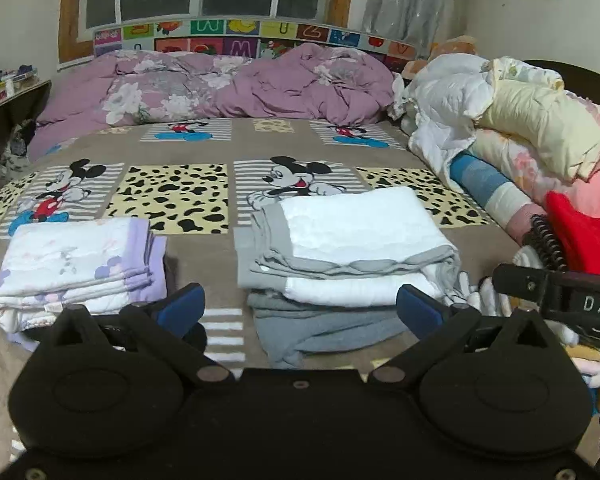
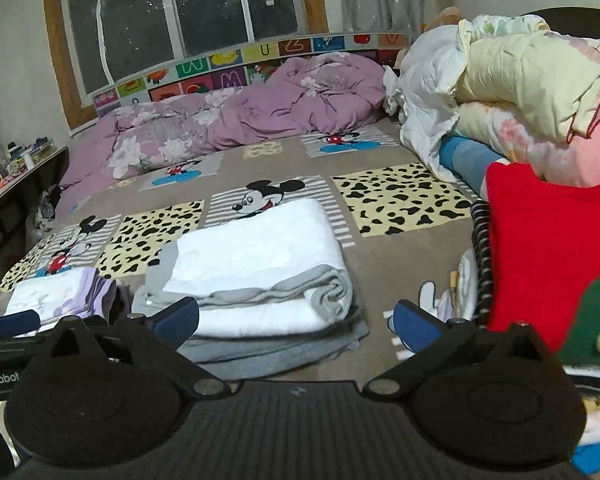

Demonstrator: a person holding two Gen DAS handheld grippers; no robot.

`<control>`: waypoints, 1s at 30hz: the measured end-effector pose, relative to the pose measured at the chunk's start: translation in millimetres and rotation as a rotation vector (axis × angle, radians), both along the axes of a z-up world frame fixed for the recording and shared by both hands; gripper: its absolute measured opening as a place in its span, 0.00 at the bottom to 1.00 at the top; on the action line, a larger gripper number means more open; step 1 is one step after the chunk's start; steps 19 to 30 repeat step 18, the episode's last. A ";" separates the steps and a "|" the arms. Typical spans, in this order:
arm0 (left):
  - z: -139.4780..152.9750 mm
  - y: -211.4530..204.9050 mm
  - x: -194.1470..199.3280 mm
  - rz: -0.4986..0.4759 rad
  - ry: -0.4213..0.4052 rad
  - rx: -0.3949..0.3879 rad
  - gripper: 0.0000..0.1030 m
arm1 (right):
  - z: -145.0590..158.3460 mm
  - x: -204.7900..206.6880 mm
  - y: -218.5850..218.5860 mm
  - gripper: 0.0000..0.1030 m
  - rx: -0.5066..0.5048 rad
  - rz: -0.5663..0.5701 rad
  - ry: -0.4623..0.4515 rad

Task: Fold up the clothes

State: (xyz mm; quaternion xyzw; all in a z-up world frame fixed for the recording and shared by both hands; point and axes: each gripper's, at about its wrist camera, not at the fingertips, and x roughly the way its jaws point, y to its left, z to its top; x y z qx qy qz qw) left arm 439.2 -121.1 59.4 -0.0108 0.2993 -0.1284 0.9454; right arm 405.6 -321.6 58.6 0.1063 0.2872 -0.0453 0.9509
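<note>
A folded stack of white and grey cloth (image 1: 348,248) lies on the Mickey Mouse bedsheet (image 1: 172,192) in front of me; it also shows in the right wrist view (image 2: 260,272). A smaller folded white and lilac cloth (image 1: 76,264) lies to its left, also seen in the right wrist view (image 2: 60,296). A red garment (image 2: 540,248) with a green patch lies at the right, near the right gripper. My left gripper (image 1: 300,308) is open and empty just short of the stack. My right gripper (image 2: 296,320) is open and empty, to the right of the stack's front.
A rumpled purple floral duvet (image 1: 220,88) lies across the far end of the bed. A heap of white, cream and pink bedding (image 1: 520,120) fills the right side. A cluttered side table (image 1: 8,88) stands at the left. A window is behind.
</note>
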 end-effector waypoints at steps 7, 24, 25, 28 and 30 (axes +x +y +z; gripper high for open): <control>9.1 -7.6 -18.7 -0.014 -0.011 0.004 1.00 | 7.7 -24.2 -4.8 1.00 0.019 -0.012 0.024; 20.7 -16.9 -47.2 -0.013 -0.068 0.015 1.00 | 17.5 -53.9 -8.9 1.00 0.017 0.004 0.037; 20.7 -16.9 -47.2 -0.013 -0.068 0.015 1.00 | 17.5 -53.9 -8.9 1.00 0.017 0.004 0.037; 20.7 -16.9 -47.2 -0.013 -0.068 0.015 1.00 | 17.5 -53.9 -8.9 1.00 0.017 0.004 0.037; 20.7 -16.9 -47.2 -0.013 -0.068 0.015 1.00 | 17.5 -53.9 -8.9 1.00 0.017 0.004 0.037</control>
